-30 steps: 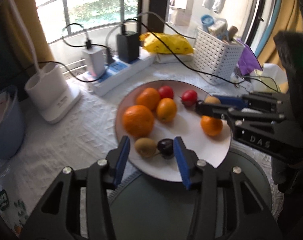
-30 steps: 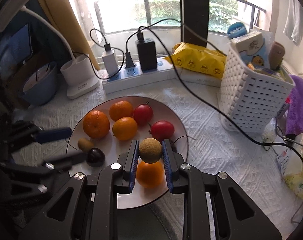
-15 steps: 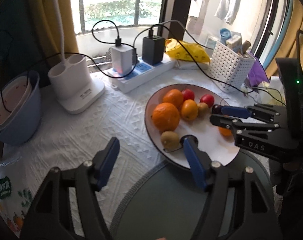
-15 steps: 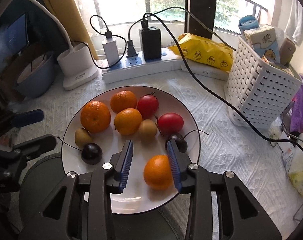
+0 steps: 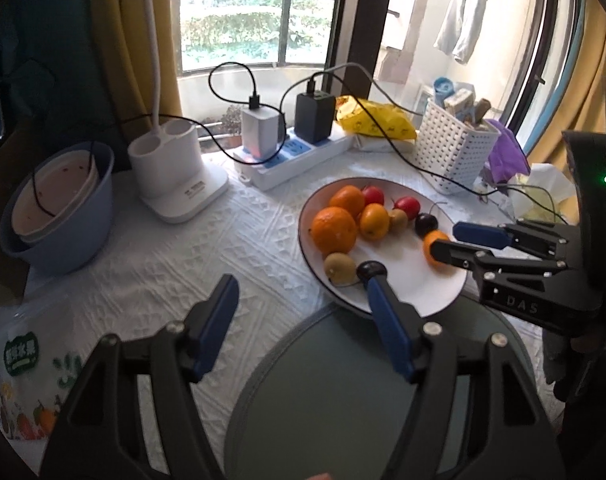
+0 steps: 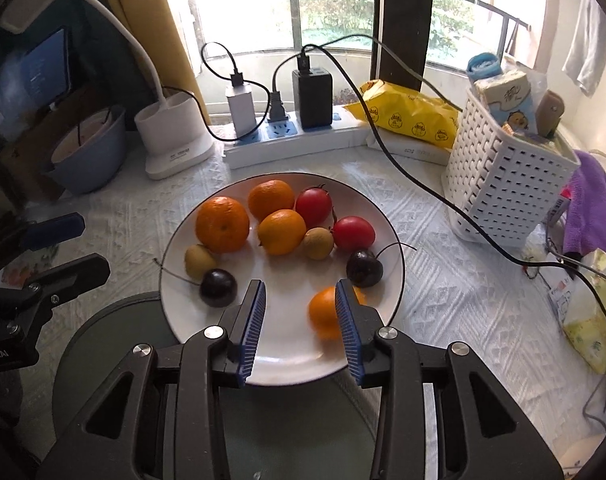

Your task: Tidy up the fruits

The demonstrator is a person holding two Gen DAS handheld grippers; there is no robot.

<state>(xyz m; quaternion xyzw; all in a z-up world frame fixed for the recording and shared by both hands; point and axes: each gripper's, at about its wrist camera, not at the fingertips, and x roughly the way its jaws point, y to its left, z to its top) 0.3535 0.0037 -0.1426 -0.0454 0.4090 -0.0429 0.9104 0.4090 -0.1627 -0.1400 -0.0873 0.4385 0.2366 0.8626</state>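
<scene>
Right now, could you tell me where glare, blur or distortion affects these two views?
Right wrist view: the window is blown out to white, and the lone orange looks smeared. Left wrist view: more evenly lit, the blue bowl side dim. Both views: fisheye bending and dark corners.

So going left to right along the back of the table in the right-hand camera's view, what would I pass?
Blue bowl → white lamp base → grey charger → black charger → yellow packet → white basket → purple cloth.
</scene>
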